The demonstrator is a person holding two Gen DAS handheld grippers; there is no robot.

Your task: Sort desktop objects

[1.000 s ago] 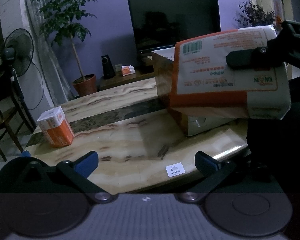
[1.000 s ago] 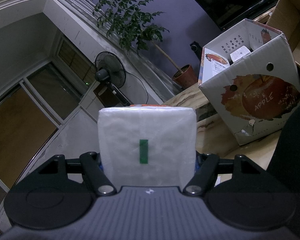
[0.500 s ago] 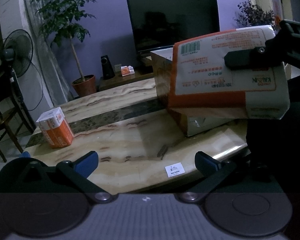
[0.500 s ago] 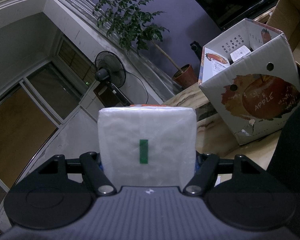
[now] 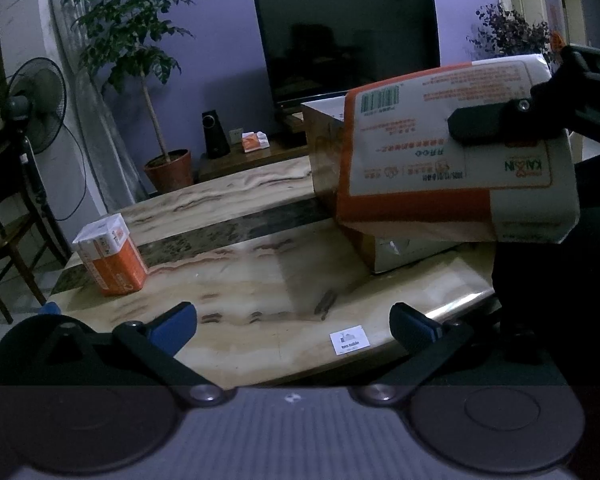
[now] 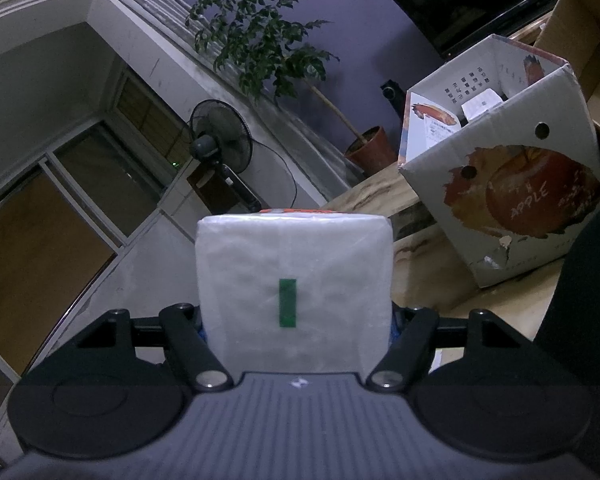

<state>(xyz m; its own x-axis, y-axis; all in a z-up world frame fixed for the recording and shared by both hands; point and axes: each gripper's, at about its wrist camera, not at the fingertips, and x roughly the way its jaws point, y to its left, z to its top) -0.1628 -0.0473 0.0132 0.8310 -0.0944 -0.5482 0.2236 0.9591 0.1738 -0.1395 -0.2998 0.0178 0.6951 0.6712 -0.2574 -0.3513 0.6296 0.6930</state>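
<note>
A dim living room with a purple wall, a dark television [image 5: 346, 44] and a potted plant [image 5: 132, 40] lies behind a marble-patterned table [image 5: 260, 280]. Taking the apple carton [image 6: 512, 184] on that table as landmark: the right gripper [image 6: 296, 320] clamps a white and orange tissue pack [image 5: 452, 152] between its pads and holds it in the air just in front of the carton, above the table, not yet over the carton's open top. A second, smaller tissue pack [image 5: 108, 256] stands on the table well to the left of the carton. The left gripper [image 5: 292, 320] hangs with jaws wide and nothing in them, near the table's front edge. At least 1 white item already lies inside the carton, so the sorting looks partly done: 1 pack is in transit and 1 is untouched.
</note>
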